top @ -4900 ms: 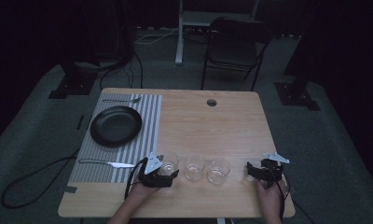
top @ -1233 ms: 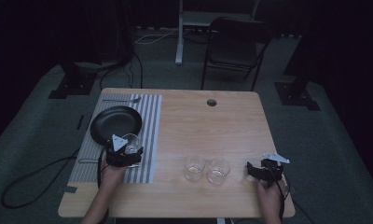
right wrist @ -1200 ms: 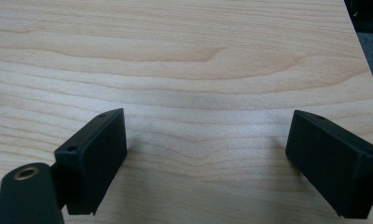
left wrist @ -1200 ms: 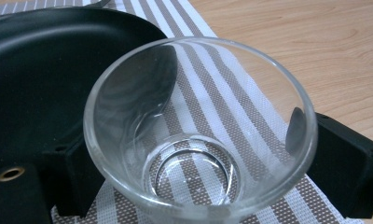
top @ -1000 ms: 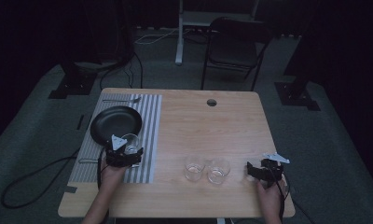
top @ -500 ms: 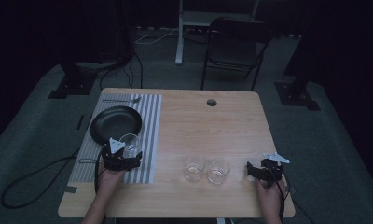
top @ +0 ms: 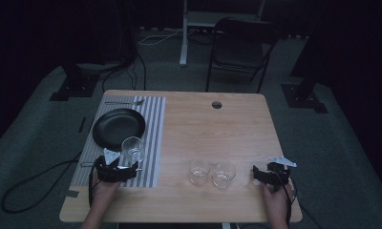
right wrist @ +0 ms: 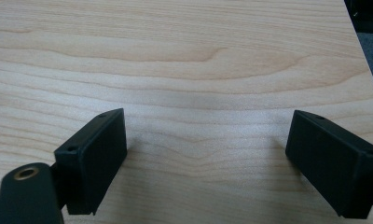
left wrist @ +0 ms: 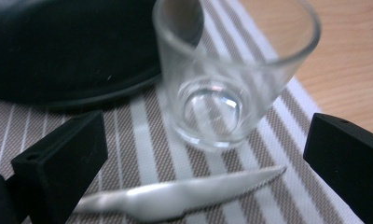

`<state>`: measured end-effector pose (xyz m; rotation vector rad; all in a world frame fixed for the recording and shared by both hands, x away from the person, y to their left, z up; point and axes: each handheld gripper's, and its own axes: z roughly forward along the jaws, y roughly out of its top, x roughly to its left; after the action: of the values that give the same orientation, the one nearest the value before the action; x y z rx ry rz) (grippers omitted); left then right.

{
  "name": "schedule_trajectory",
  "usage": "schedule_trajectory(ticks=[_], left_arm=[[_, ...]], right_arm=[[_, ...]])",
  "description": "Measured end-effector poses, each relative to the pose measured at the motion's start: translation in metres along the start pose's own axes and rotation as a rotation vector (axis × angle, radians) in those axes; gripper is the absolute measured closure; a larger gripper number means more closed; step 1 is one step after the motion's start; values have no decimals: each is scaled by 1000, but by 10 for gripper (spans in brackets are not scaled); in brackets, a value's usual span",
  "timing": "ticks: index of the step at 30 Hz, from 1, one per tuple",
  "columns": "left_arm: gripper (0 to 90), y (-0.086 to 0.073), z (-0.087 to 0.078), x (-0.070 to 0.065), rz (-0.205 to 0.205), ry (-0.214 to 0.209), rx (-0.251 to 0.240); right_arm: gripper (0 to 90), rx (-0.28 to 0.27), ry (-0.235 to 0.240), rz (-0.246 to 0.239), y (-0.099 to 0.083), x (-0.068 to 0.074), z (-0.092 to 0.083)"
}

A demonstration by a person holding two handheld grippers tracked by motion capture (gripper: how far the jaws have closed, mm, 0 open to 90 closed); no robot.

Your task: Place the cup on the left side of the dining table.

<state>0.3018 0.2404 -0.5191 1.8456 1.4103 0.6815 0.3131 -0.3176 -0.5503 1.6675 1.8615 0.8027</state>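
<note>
A clear empty glass [top: 132, 148] stands upright on the striped placemat [top: 153, 138], just right of the black plate [top: 118, 128]. My left gripper [top: 123, 167] sits just behind it, open, its jaws apart from the glass. In the left gripper view the glass [left wrist: 231, 79] rises beyond the open gripper [left wrist: 203, 158], with a white knife [left wrist: 175, 198] lying across the mat between the jaws and the plate's rim [left wrist: 58, 51] behind. Two more glasses [top: 199, 171] [top: 223, 173] stand side by side on bare wood. My right gripper [top: 258, 174] rests open to their right; between its jaws [right wrist: 208, 149] lies only wood.
A fork [top: 124, 101] lies at the placemat's far edge. The wooden table [top: 217, 129] has a round cable hole [top: 217, 104] near its far side. A chair [top: 239, 47] stands on the floor beyond the table.
The left gripper carried the leftmost glass from the row onto the placemat, let go of it and has drawn back a little toward the person. The right gripper has stayed put.
</note>
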Motion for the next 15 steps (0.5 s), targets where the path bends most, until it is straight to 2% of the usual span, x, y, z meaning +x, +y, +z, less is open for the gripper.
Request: schedule_trajectory(ticks=[7,11,15], left_arm=[[2,-8,-6,12,-31,31,6],[2,-13,-9,18,-24,57,22],[2,-18,-13,26,-37,74,32]], right_arm=[[120,0,0,0,0,0,0],[120,0,0,0,0,0,0],[120,0,0,0,0,0,0]])
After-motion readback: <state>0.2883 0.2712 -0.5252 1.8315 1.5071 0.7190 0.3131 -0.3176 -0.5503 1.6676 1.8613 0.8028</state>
